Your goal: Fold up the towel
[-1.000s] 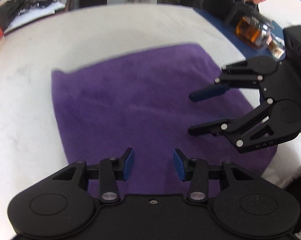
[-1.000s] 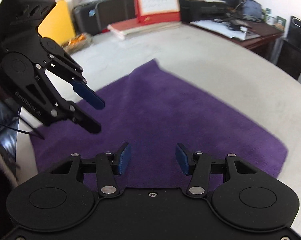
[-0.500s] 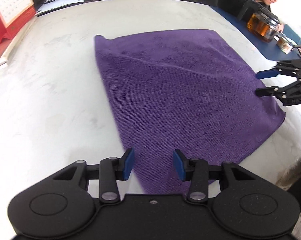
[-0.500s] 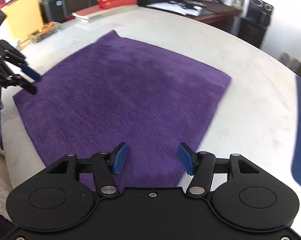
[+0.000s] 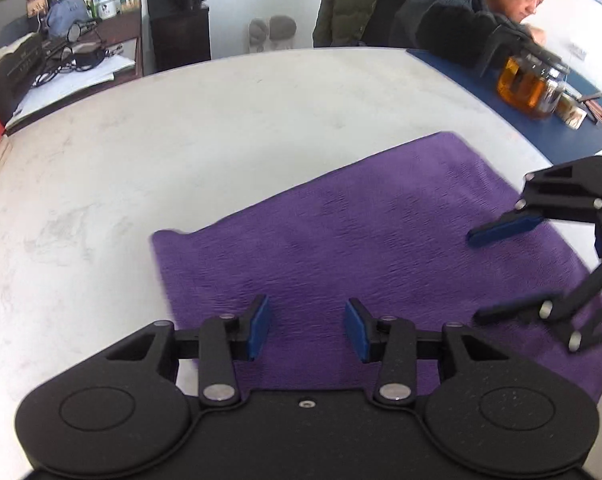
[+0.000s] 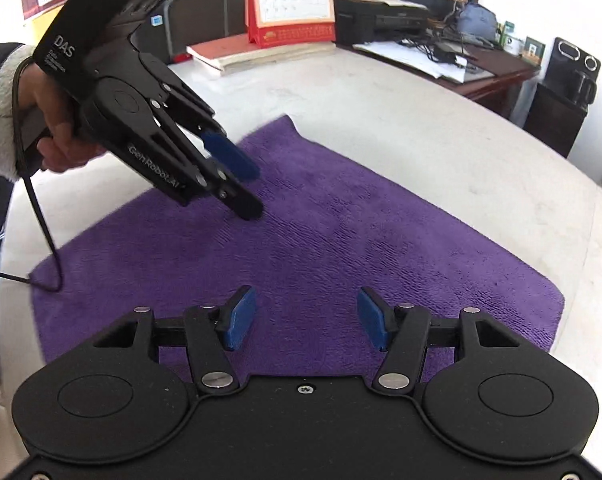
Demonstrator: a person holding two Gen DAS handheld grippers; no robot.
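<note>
We hover both grippers over the flat purple towel [image 5: 381,248] on the tabletop [image 5: 181,152]; left gripper [image 5: 305,330] jaws part-open and empty, right gripper [image 6: 305,317] jaws just opened wider, empty; next we grab 2 corners.

A glass teapot [image 5: 531,86] of amber tea stands on a blue mat [image 5: 541,136].

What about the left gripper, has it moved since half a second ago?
Yes. In the right wrist view the left gripper has come inward from the left edge of the towel and now hangs over it.
</note>
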